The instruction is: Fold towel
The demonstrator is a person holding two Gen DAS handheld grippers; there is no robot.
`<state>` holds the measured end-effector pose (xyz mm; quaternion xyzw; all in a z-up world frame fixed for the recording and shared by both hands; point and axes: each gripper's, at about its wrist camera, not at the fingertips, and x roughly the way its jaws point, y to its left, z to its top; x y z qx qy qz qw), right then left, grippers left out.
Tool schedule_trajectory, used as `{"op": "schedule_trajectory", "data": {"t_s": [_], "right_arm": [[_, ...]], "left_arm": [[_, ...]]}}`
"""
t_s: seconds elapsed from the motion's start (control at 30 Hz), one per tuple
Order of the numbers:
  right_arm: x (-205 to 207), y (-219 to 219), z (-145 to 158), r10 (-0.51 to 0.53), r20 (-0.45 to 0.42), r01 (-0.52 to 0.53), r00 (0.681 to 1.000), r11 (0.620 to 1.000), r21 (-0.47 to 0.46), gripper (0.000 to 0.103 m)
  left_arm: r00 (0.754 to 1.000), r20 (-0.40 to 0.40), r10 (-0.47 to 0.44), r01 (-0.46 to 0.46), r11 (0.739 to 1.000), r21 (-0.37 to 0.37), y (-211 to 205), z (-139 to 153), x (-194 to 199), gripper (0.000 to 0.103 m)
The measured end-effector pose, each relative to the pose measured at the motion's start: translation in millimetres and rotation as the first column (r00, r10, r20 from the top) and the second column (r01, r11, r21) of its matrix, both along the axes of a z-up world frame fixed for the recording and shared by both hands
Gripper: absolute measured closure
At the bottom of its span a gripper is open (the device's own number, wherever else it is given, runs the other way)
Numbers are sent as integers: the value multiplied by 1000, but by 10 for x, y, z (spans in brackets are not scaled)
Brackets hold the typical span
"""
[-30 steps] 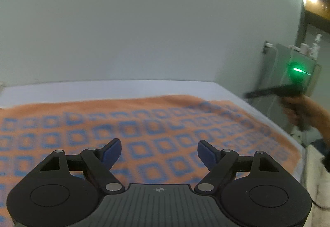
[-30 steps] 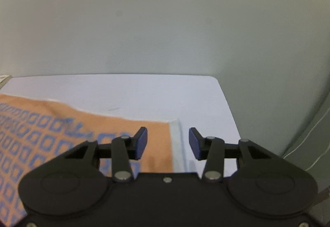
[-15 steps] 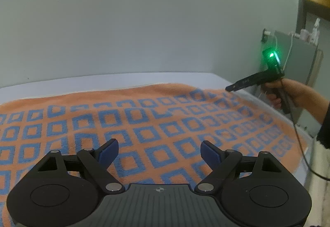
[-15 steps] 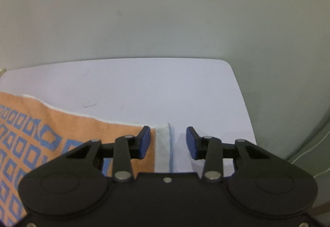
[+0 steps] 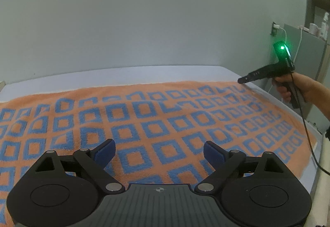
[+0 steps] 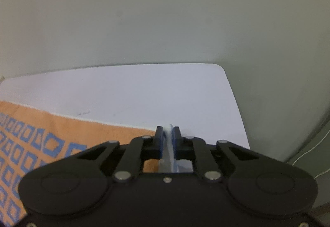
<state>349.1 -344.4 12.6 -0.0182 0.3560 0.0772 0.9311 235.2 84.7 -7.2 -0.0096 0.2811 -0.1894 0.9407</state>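
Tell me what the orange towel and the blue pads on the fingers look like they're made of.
The towel looks like terry cloth: fuzzy, looped pile, matte, blue squares woven in. The blue pads look like rubber or foam: smooth, dull, no shine; the pictures can't settle which.

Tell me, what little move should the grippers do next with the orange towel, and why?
Probably the left gripper should drop onto the orange terry towel with blue squares and pinch it. Its jaws stand wide open above the flat cloth, holding nothing, while the right gripper has its jaws closing on the towel's pale corner edge on the white table. Folding likely needs both ends held.
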Motion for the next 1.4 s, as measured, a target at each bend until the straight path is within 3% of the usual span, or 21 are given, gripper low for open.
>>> {"op": "schedule_trajectory", "data": {"t_s": [0.13, 0.3, 0.5, 0.57, 0.8, 1.07, 1.13, 1.23, 1.4], "right_arm": [[-209, 77, 142, -17, 43, 19, 999, 999, -51, 85], [-877, 323, 288, 50, 61, -47, 997, 998, -49, 85], [-1706, 799, 180, 104, 81, -105, 991, 994, 9, 85], [-1816, 899, 135, 103, 78, -105, 992, 994, 23, 85], [-2395, 856, -76, -37, 45, 36, 998, 999, 28, 85], [-2725, 492, -79, -218, 61, 222, 974, 974, -55, 86], [-2770, 502, -24, -235, 79, 240, 969, 970, -47, 84], [-2761, 719, 48, -157, 127, 159, 979, 987, -5, 80], [-2660, 996, -61, -48, 104, 48, 993, 999, 1, 78]], "left_arm": [[1000, -21, 0, 0, 1000, 1, 15, -16, 39, 12], [999, -37, 2, -2, 1000, -1, 36, -30, 78, 12], [999, -52, -2, 3, 1000, 4, 25, -47, 106, 6], [998, -66, 3, -2, 1000, 25, -1, -55, 112, 6], [997, -73, -4, 16, 985, 173, -190, -92, -33, 3], [996, -87, -22, 39, 981, 192, -213, -97, -143, 3], [994, -90, -59, 72, 986, 150, -241, -63, -223, 3], [987, -85, -135, 142, 987, 77, -330, -27, -340, 3], [949, -82, -305, 312, 945, 99, -749, -93, -595, 3]]}}
